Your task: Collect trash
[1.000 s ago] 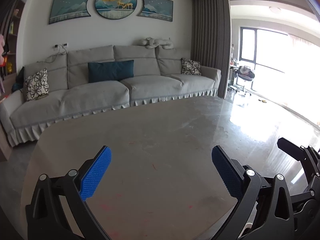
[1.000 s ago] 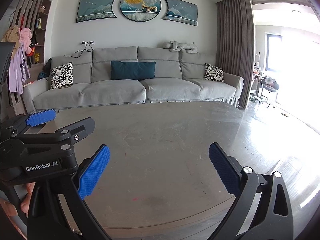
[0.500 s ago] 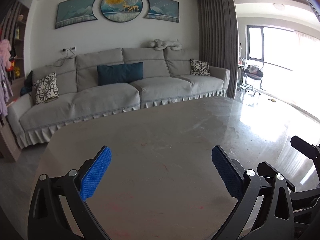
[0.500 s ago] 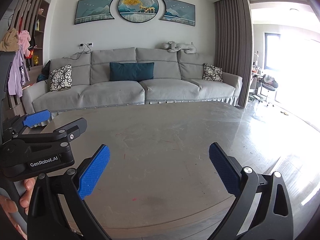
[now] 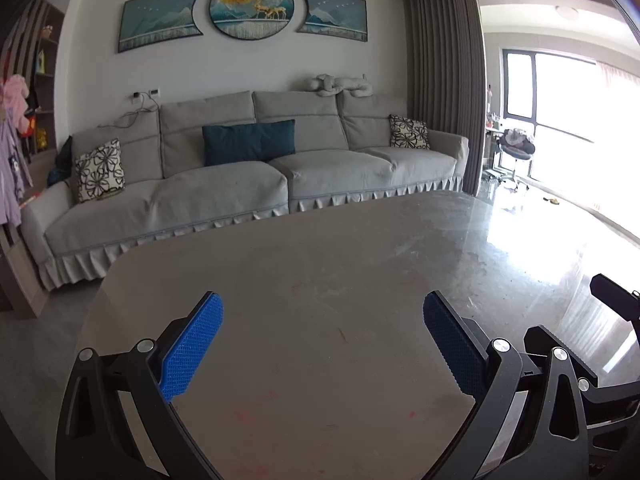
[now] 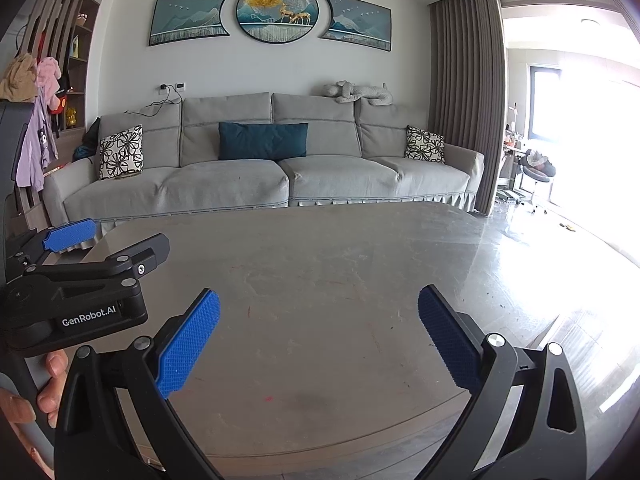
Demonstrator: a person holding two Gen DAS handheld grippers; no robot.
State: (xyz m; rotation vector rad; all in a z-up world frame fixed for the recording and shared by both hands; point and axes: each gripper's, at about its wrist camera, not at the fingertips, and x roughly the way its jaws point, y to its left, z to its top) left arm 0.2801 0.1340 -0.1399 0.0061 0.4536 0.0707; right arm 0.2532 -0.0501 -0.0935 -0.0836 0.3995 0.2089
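Observation:
No trash shows in either view. A bare grey table [image 5: 320, 248] with faint red marks fills the foreground. My left gripper [image 5: 320, 308] hovers open over its near edge, nothing between the blue pads [image 5: 192, 348]. In the right wrist view the same table [image 6: 340, 248] lies ahead, and my right gripper [image 6: 319, 300] is open and empty above it. The left gripper [image 6: 116, 240] also appears there at the left edge, held by a hand [image 6: 52, 380]. Part of the right gripper's black frame [image 5: 560, 344] shows at the lower right of the left wrist view.
A long grey sofa [image 6: 280, 176] with a teal cushion [image 6: 262, 140] and patterned pillows stands behind the table. Glossy floor [image 5: 560, 248] spreads to the right toward a bright window and a small chair [image 5: 516, 148]. Shelves and hanging clothes [image 6: 36, 140] are at the left.
The left wrist view has levelled out and swung slightly left, so the sofa sits further right in it. The right gripper has barely moved. Both stay open.

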